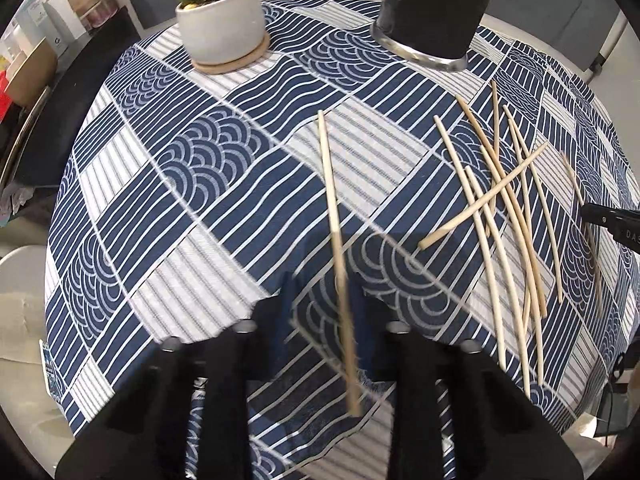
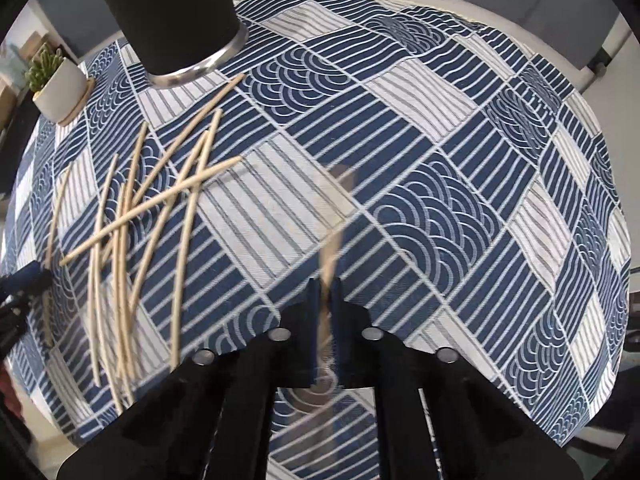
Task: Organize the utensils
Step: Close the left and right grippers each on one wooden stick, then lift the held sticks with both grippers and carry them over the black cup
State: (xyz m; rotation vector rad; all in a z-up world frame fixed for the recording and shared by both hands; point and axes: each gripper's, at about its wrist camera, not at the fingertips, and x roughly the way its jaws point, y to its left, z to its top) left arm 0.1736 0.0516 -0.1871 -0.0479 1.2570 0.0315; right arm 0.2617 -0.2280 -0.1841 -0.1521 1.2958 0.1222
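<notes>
The left gripper (image 1: 320, 308) has its fingers set wide apart, and a single chopstick (image 1: 335, 224) runs between them, blurred near the fingers, so whether it touches either one cannot be told. The right gripper (image 2: 325, 300) has its fingers drawn close together on a blurred chopstick (image 2: 330, 260) that sticks out ahead of them. Further out, a loose pile of chopsticks (image 1: 504, 208) lies crisscrossed on the blue-and-white patterned tablecloth (image 1: 192, 184), with a black cylindrical holder (image 1: 432, 8) beyond it and a potted plant (image 1: 220, 12) farther left.
</notes>
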